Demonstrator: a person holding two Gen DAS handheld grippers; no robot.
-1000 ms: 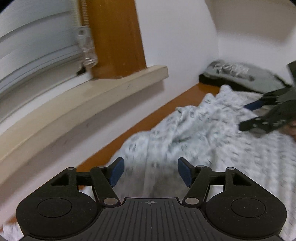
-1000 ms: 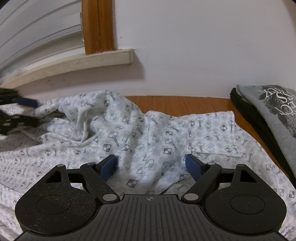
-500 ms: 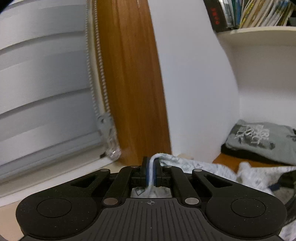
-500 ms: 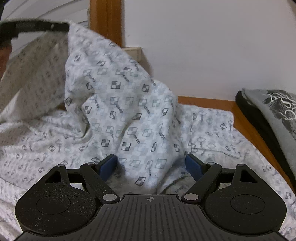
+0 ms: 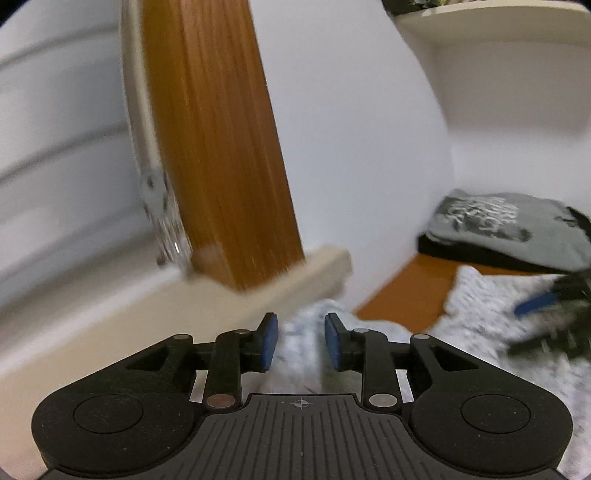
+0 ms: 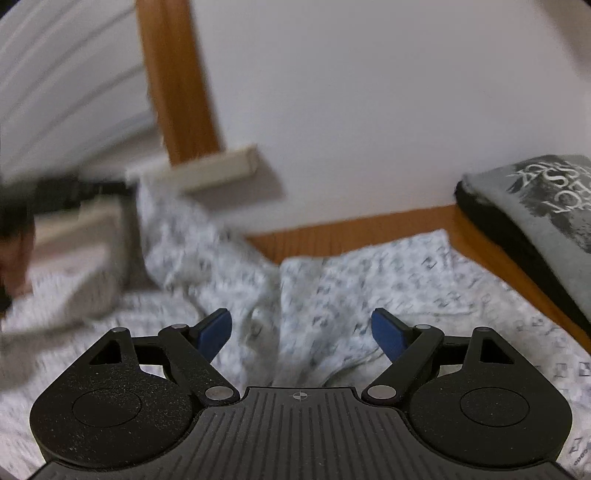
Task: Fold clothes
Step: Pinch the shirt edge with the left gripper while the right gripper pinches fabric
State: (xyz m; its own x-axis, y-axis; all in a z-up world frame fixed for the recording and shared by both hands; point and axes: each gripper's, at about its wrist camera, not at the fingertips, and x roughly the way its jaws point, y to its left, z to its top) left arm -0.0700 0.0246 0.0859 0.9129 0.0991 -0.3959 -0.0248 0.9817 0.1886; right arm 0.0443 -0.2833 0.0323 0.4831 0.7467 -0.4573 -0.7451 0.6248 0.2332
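Note:
A white garment with a small grey check print [image 6: 369, 280] lies crumpled on the wooden table [image 6: 351, 229]. My left gripper [image 5: 300, 341] is raised near the window sill and its jaws are opening. A blurred fold of the garment [image 5: 306, 325] shows in the gap, and the pads [image 5: 267, 341] do not press on it. From the right wrist, the left gripper [image 6: 74, 195] is a dark blur at the left with cloth rising towards its tip. My right gripper [image 6: 301, 328] stands open just above the garment's middle, holding nothing. It also appears as a blur, the right gripper [image 5: 546, 314].
A folded grey printed T-shirt [image 6: 546, 206] lies on a black garment at the table's far right, also the T-shirt [image 5: 509, 221]. A cream window sill [image 5: 258, 284], a wooden window frame [image 5: 214, 147] and blinds stand at the left. White wall behind, a shelf [image 5: 498, 14] above.
The left gripper, shut on a lifted fold of the garment half a second ago, has parted its jaws. The raised peak of cloth has sunk. Both views have swung and blurred.

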